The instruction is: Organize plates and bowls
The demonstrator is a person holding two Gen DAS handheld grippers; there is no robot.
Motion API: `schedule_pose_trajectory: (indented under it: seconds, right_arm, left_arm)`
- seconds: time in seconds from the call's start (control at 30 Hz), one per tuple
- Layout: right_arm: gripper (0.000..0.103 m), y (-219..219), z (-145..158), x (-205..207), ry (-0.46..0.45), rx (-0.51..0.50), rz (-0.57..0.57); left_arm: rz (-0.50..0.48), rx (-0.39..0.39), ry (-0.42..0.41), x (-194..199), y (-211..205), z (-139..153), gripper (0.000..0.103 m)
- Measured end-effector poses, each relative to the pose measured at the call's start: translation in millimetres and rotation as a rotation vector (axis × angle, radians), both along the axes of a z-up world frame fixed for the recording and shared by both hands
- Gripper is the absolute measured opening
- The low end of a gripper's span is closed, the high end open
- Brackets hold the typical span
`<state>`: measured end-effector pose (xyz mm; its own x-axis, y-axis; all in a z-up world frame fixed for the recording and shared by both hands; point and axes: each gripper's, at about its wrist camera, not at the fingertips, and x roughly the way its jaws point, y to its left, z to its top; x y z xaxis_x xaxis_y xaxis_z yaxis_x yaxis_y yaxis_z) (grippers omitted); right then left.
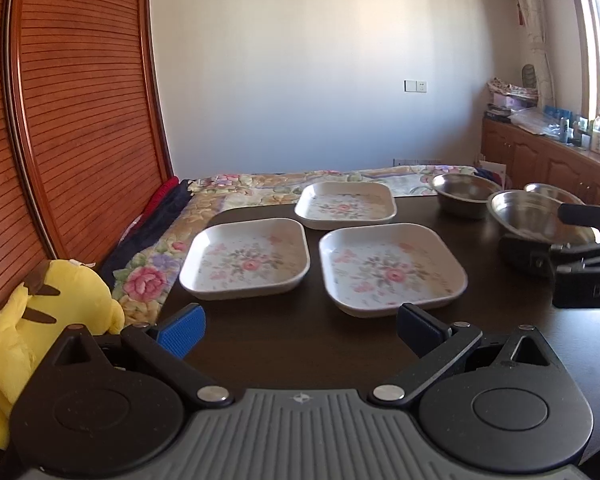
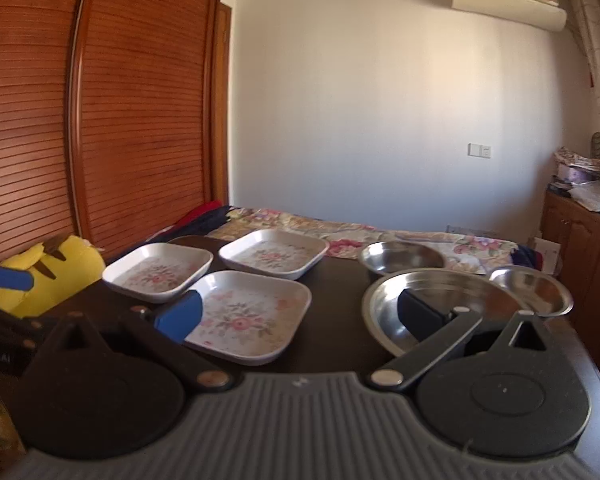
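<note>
The left gripper (image 1: 300, 330) hangs spread and empty over the table's (image 1: 280, 344) near edge. Three floral plates (image 1: 246, 258) lie apart toward its far left corner, three steel bowls (image 2: 432, 300) toward its far right. The right gripper (image 2: 300, 314) is spread too, holding nothing.

White plates (image 1: 246, 258) bear pink floral prints; bowls (image 2: 428, 308) are silver; the plush toy (image 1: 40, 320) is yellow.
</note>
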<state>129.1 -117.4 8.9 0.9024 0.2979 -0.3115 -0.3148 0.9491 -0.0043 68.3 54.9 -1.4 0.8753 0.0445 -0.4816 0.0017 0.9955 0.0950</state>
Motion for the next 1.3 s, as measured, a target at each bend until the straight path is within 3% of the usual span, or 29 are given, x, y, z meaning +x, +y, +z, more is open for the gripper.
schedule_pose_trajectory:
  seconds: [0.3, 0.4, 0.53, 0.6, 0.77, 0.97, 1.3]
  right_arm:
    - [0.102, 19, -14, 26, 0.091, -0.013, 0.05]
    - [0.09, 24, -17, 32, 0.116, -0.019, 0.064]
    - [0.088, 29, -22, 42, 0.142, -0.024, 0.064]
    - [0.087, 31, -24, 47, 0.155, -0.029, 0.061]
    - [0.077, 32, -30, 57, 0.195, -0.022, 0.051]
    - [0.067, 29, -35, 67, 0.225, -0.01, 0.029]
    - [0.062, 30, -41, 77, 0.267, 0.007, 0.022]
  left_arm:
    - [-0.042, -0.033, 0.014, 33, 19, -11, 0.1]
    - [-0.07, -0.057, 0.039, 45, 22, -15, 0.09]
    - [-0.106, -0.086, 0.049, 57, 22, -20, 0.075]
    - [-0.114, -0.09, 0.053, 64, 20, -22, 0.074]
    - [-0.151, -0.114, 0.078, 78, 14, -29, 0.057]
    - [-0.176, -0.131, 0.092, 89, 10, -33, 0.045]
    - [-0.178, -0.134, 0.126, 104, 7, -43, 0.037]
